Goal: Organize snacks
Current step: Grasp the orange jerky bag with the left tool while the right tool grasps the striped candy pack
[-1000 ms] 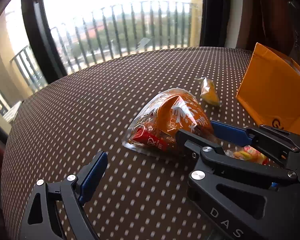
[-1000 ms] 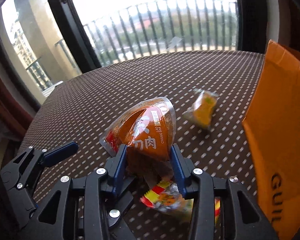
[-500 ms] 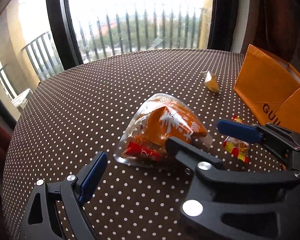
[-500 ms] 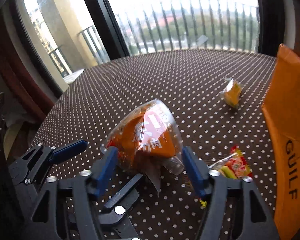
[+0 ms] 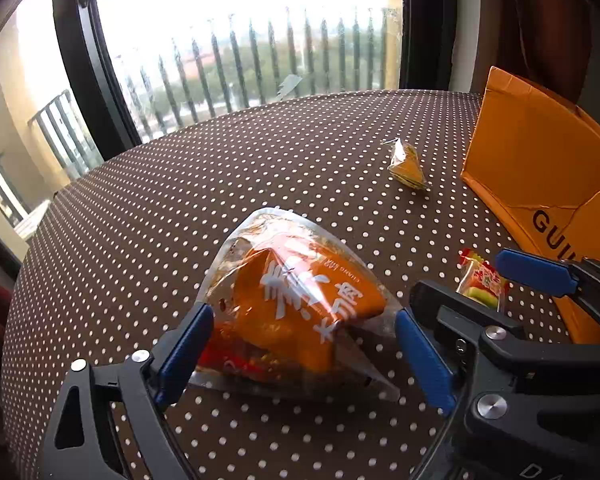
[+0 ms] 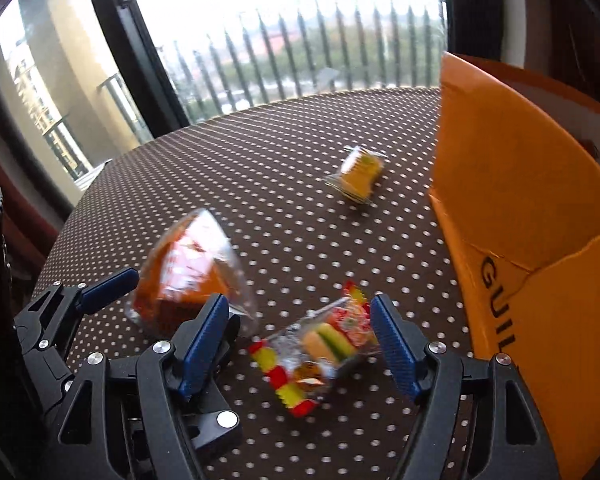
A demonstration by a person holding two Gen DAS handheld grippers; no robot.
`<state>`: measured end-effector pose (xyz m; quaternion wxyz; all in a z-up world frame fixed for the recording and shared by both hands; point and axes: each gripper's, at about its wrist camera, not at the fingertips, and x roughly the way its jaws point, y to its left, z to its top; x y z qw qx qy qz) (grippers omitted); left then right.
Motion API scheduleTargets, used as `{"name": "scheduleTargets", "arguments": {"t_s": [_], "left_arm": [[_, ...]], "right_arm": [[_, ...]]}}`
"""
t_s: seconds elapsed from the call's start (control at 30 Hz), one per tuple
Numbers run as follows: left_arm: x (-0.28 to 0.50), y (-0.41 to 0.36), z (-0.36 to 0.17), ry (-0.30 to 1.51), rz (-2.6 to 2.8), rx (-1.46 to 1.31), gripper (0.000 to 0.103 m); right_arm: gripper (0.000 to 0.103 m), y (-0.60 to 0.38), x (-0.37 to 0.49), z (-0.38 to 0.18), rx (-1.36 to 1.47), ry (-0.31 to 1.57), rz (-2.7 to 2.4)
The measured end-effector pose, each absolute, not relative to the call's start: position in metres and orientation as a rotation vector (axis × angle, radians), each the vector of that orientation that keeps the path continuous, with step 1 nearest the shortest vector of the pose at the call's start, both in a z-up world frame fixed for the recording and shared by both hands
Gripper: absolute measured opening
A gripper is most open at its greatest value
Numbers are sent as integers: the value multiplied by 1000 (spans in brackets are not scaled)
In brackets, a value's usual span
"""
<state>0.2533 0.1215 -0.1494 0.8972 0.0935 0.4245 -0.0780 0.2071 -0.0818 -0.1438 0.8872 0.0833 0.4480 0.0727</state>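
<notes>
A large orange snack bag [image 5: 300,312] in clear wrap lies on the dotted table. My left gripper [image 5: 304,344] is open, one finger on each side of it. The bag also shows in the right wrist view [image 6: 188,276]. A small red, yellow and green candy pack [image 6: 320,348] lies between the fingers of my open right gripper [image 6: 296,348]; it also shows in the left wrist view [image 5: 482,284]. A small yellow packet [image 5: 408,164] lies farther back, also in the right wrist view [image 6: 358,174].
An open orange cardboard box [image 5: 540,172] marked GUILF stands at the right, also in the right wrist view [image 6: 520,208]. The round brown polka-dot table [image 5: 180,200] ends near a large window with railings [image 5: 260,60] behind.
My right gripper let go of the orange bag and moved right to straddle the candy pack. My left gripper moved in around the orange bag.
</notes>
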Motion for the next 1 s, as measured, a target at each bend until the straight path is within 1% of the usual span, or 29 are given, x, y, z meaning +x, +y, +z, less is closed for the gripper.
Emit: {"name": "scheduleTargets", "arguments": {"t_s": [0.07,0.1,0.13,0.27,0.37,0.53,0.6,0.63,0.67,0.7,0.73,0.83,1.0], "left_arm": [[254,118,-154,860,-133,235,86],[254,117,-155,839,-109,266,73],[254,117,-156,832,-97,287,70],[252,119,-156,827,-108,304,66],[246,117,-156,821,-111,323,60],[226,114,-156,813,-107,338,47],[217,115,-156,816,-102,325,44],[215,115,-156,816,-102,318,43],[211,116,-155,817,-103,309,43],[208,117,-155,818,-101,302,42],[205,117,-155,817,-100,297,41],[197,118,-153,819,-96,266,39],[186,117,-148,824,-99,204,36]], "right_arm": [[76,-84,206,-146,173,930,143],[76,-86,206,-148,170,937,140],[76,-87,206,-151,176,950,142],[76,-86,205,-156,190,958,146],[76,-86,202,-156,184,957,141],[76,-87,193,-157,177,968,117],[76,-90,190,-160,180,970,114],[74,-90,187,-161,164,962,115],[69,-90,185,-161,151,959,114],[58,-89,183,-161,142,956,111],[54,-89,182,-161,133,953,114],[49,-90,180,-162,133,951,127],[46,-90,168,-158,131,939,159]]}}
